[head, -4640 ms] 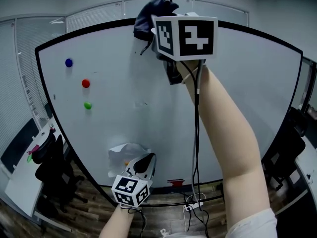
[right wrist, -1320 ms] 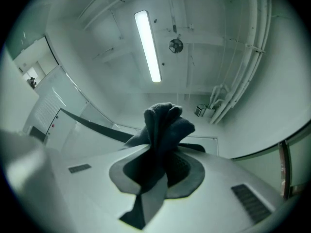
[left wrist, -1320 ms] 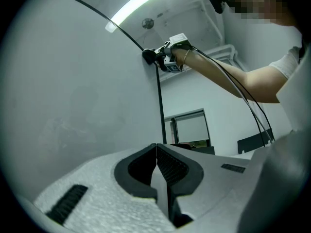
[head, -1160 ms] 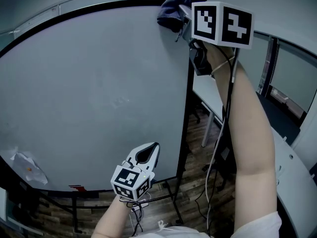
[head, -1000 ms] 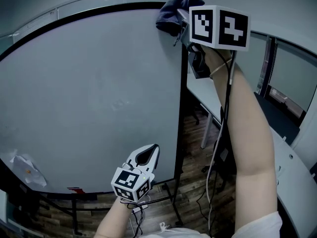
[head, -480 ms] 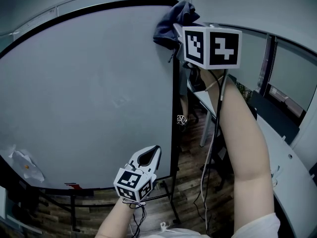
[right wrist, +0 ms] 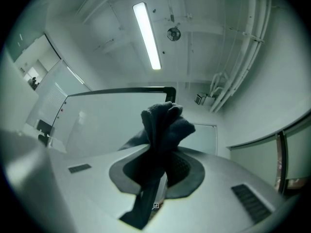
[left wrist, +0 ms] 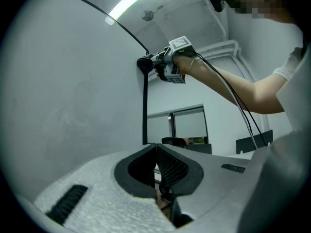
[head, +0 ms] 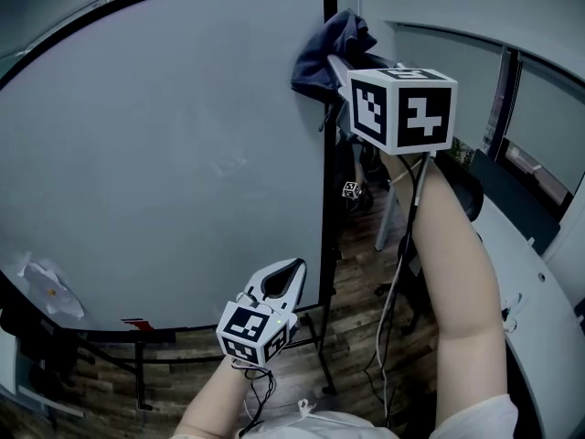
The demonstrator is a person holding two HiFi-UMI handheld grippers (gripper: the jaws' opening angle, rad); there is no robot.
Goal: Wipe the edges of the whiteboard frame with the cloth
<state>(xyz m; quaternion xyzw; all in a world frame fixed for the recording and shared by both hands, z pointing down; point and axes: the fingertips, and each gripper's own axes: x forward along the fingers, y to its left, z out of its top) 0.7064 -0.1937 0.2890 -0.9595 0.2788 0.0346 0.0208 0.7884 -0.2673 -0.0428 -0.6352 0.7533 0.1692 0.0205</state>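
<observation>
The whiteboard (head: pixel 164 154) has a thin black frame (head: pixel 326 199). A dark blue cloth (head: pixel 331 46) is pressed against the frame's right upright, a little below the top right corner. My right gripper (head: pixel 340 69) is shut on the cloth, arm raised high. In the right gripper view the cloth (right wrist: pixel 163 120) bunches up out of the jaws, with the frame corner (right wrist: pixel 170 89) just behind it. My left gripper (head: pixel 294 267) hangs low near the board's bottom right, shut and empty. The left gripper view shows its closed jaws (left wrist: pixel 156 152), and far above them the cloth (left wrist: pixel 145 63) on the frame.
A crumpled white sheet (head: pixel 41 282) sticks to the board's lower left. The board stands on black legs (head: pixel 322 364) over a wooden floor. White desks (head: pixel 539 273) and dark chairs lie to the right, beyond the frame. A cable (head: pixel 393 282) hangs from my right gripper.
My right gripper has carried the cloth along the top edge, round the top right corner and a little way down the right upright. The left gripper has stayed low and shut.
</observation>
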